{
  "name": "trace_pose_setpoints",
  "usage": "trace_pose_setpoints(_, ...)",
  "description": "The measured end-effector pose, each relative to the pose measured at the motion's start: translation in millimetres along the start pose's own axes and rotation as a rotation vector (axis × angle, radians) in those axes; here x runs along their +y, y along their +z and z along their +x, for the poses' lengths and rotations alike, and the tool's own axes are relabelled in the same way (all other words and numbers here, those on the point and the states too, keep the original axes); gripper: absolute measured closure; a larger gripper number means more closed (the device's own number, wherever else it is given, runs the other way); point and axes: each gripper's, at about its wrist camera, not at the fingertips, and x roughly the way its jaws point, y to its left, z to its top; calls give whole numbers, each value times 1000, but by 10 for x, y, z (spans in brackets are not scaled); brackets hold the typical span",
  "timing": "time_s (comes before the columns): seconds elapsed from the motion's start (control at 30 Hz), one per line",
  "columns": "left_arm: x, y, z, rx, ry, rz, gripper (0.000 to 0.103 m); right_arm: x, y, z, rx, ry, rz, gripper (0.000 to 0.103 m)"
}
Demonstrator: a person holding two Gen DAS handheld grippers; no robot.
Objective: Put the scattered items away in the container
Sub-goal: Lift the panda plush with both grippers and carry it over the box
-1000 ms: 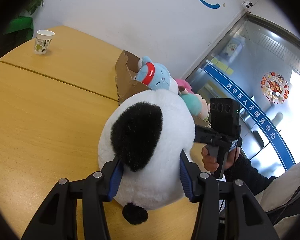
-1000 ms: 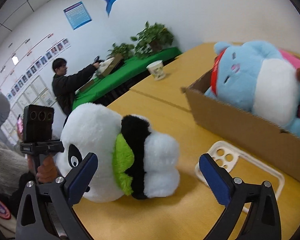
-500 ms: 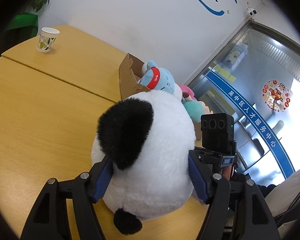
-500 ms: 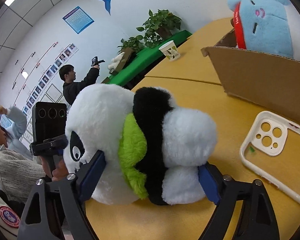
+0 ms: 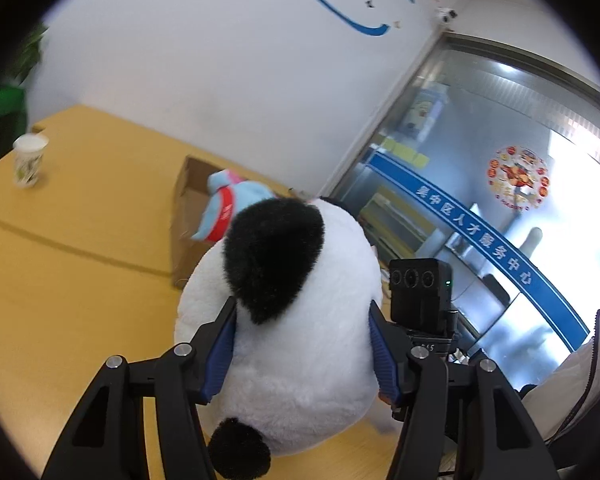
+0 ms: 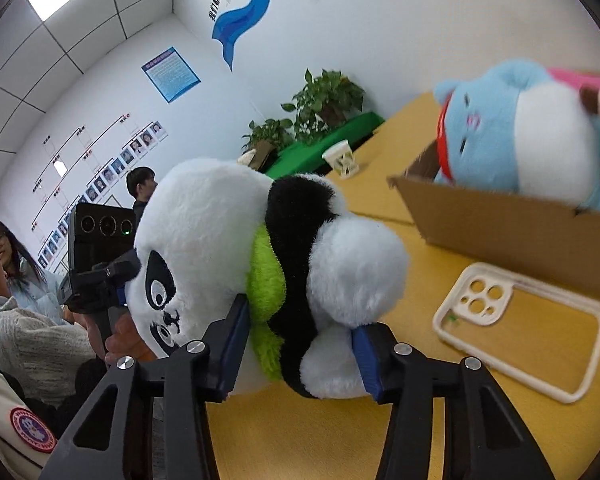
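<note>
- Left gripper (image 5: 302, 346) is closing, blue pads pressed into the panda plush (image 5: 284, 320) at its white rear.
- Right gripper (image 6: 300, 354) is closing, clamping the panda's middle.
- Panda hangs above the table (image 6: 340, 440), near the cardboard box (image 6: 512, 232).

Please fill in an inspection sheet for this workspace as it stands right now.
Surface: yellow wooden table, seam across it.
Job's things: panda plush held by both claws; cardboard box holding a blue plush; phone case flat beside the box.
Clutter: paper cup.
Grippers: left claw and right claw closing, pads pressing the panda.
Cables: nothing seen.
Surroundings: potted plants, onlookers, glass door.
</note>
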Motion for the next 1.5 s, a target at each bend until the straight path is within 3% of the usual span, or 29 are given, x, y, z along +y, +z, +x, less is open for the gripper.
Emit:
trace_pose_setpoints(0.13, -2, -30, 317, 76, -25, -8, 45, -137, 41, -335, -47, -18, -1, 21)
trace_pose_setpoints(0.17, 51, -86, 429, 108, -21, -32, 45, -209, 24, -387, -48, -27, 8, 7)
trace_pose_setpoints(0.2, 111, -146, 519, 136, -9, -55, 45, -285, 0, -405, -42, -33, 21, 3)
trace_pose_setpoints(0.37, 288, -428, 792, 199, -11, -147, 43, -607, -193, -430, 24, -53, 101, 2)
trace_pose_setpoints(0.5, 272, -450, 792, 182, -10, -171, 27, -741, -252, -499, 18, 17, 166, 1)
trace_pose_setpoints(0.6, 209, -476, 871, 202, 12, -144, 22, -723, -223, -396, 63, 38, 146, 0)
trace_pose_setpoints(0.73, 276, -463, 901, 199, 21, -178, 22, -654, -222, -264, 106, 9, 109, 0)
trace_pose_setpoints(0.9, 190, -383, 840, 199, 41, -153, 32, -536, -192, -284, 86, -44, 74, 14)
trace_pose_setpoints(1.07, -69, -69, 688, 128, -9, -95, 32, -253, 16, -515, 12, -82, 3, 27)
trace_pose_setpoints(1.2, -396, 399, 703, 87, -38, 15, 32, -55, 295, -844, -60, -118, -62, 27)
trace_pose_setpoints(1.5, -1087, 1676, 1035, 11, -131, 256, 32, 254, 1361, -1640, -247, -245, -210, 27)
